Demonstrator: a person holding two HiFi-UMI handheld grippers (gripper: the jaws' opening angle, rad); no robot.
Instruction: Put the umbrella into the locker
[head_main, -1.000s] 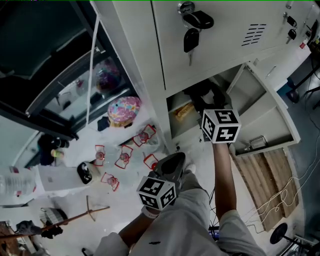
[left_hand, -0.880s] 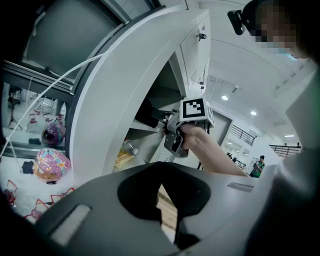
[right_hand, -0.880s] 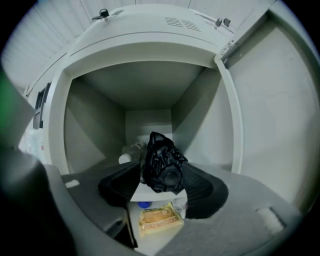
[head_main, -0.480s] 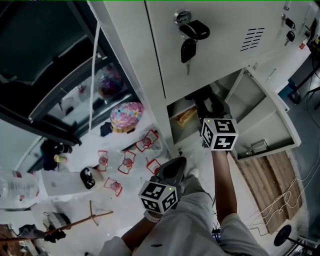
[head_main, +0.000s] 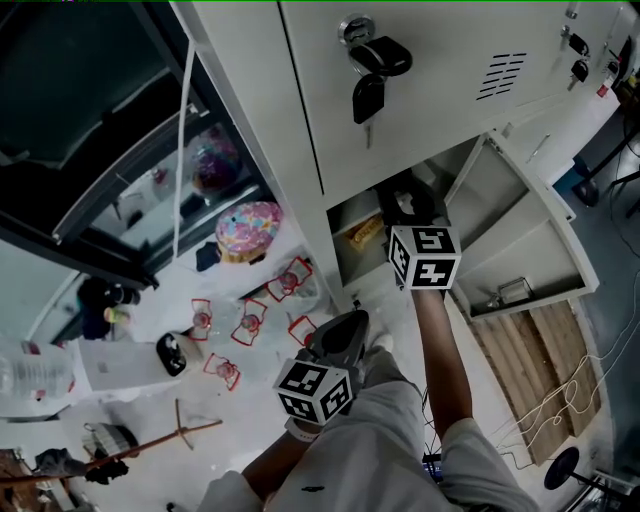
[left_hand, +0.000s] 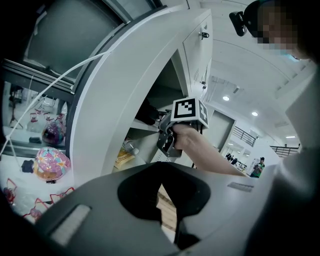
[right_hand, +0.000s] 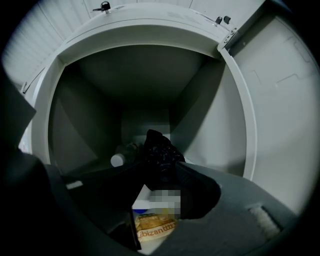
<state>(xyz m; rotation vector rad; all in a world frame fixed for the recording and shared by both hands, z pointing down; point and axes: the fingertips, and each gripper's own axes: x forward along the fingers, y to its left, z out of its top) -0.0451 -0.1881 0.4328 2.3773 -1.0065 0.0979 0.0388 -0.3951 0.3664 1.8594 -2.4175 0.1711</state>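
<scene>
Right gripper (right_hand: 161, 167) pinches the umbrella (right_hand: 157, 147) at its jaw tips. Likely light, with slack fabric; I'd grip the stiff core. Left gripper (left_hand: 162, 189): jaws together, empty.

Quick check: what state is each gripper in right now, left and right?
Left gripper: closed, holding nothing.
Right gripper: closed on the black umbrella, inside the locker.
</scene>
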